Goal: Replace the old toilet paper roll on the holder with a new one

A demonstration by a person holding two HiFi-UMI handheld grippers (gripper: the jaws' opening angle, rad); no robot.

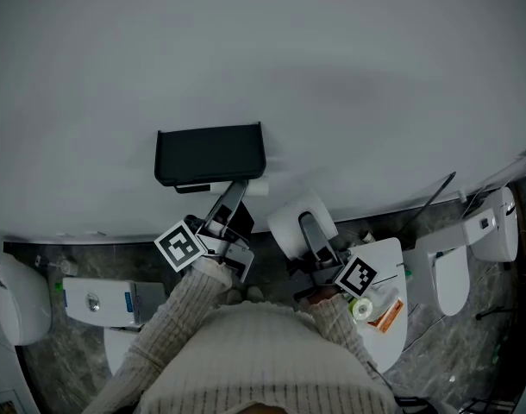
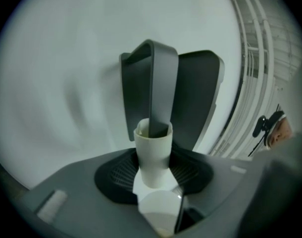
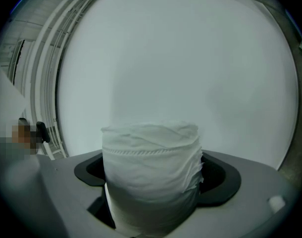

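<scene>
New roll (image 3: 151,177) in right gripper (image 1: 311,228)

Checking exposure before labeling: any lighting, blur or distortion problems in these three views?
Head view: dim, flat light, with a soft shadow on the wall. Left gripper view: heavy fisheye vignette, and the near end of the cardboard tube is blurred. Right gripper view: same vignette, paper roll fairly sharp.
</scene>
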